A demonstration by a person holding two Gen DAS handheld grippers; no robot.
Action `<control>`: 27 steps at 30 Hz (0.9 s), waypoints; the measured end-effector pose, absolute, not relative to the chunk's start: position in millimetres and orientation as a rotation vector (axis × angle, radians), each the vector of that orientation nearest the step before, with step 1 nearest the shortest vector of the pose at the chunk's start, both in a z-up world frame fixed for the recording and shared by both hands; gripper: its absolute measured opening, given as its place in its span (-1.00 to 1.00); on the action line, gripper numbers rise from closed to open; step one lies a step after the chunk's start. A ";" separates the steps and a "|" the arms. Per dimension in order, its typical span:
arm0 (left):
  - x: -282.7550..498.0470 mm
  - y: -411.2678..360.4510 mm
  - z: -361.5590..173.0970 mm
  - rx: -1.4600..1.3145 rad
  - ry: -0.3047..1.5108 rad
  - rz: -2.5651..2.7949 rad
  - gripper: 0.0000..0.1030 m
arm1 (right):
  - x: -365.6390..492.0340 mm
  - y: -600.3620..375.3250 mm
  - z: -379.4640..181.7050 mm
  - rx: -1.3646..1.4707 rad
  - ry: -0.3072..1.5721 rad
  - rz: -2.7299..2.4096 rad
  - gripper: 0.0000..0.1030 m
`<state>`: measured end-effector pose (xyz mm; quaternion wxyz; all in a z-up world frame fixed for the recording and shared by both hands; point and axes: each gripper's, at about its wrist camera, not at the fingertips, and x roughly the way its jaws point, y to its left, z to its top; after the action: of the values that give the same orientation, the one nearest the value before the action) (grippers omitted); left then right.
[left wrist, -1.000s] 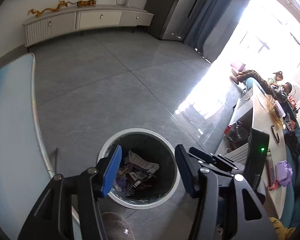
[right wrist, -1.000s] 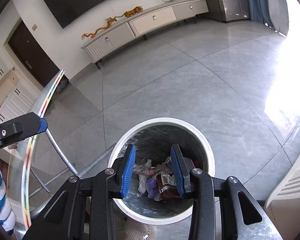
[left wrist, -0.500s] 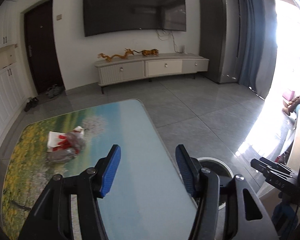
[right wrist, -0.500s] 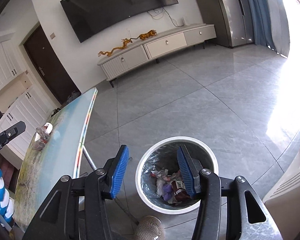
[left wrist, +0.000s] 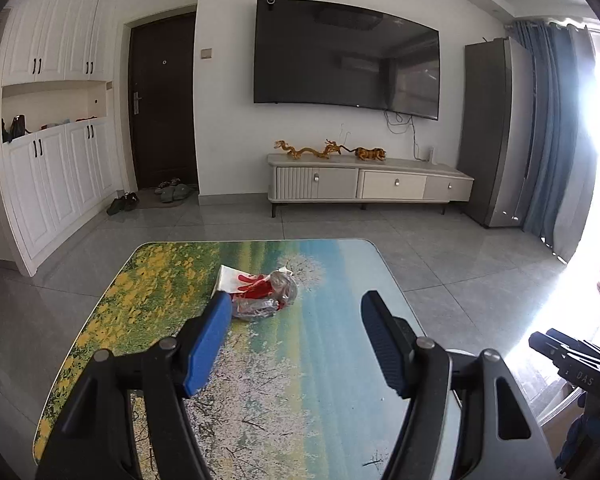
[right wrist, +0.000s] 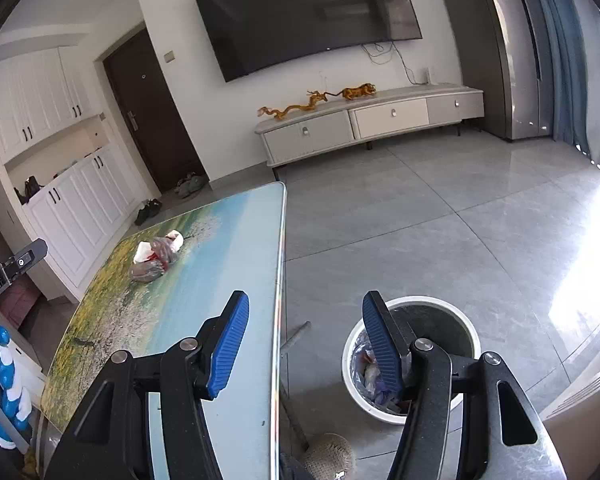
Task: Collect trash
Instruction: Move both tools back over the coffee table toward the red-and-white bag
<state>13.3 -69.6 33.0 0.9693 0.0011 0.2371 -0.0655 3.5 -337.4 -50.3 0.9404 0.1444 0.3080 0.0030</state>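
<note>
Two views checked. Left wrist: my left gripper (left wrist: 296, 340), jaws just widening and empty, faces crumpled wrappers (left wrist: 260, 294) at 12 o'clock on the table (left wrist: 340, 380), path unobstructed. Right wrist: my right gripper (right wrist: 304, 344), likewise widening, empty; bin (right wrist: 452, 316) at 3 o'clock, wrappers at 10 o'clock.

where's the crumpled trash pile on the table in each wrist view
Left wrist: the crumpled trash pile sits just left of centre on the table, by the tip of the left-hand finger of the left gripper.
Right wrist: trash pile is left of centre, on the table's far part, well beyond the right gripper.
Shared landmark: the wall TV above the low cabinet.
</note>
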 end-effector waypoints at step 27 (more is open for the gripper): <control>73.6 74.5 -36.0 -0.110 0.663 -0.252 0.28 | 78.0 -209.8 -25.8 0.105 0.689 0.229 0.16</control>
<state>73.6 74.5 -36.0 0.9364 -0.0537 0.3242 -0.1232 78.0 -209.8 -25.8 0.9335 0.0515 0.3368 0.1120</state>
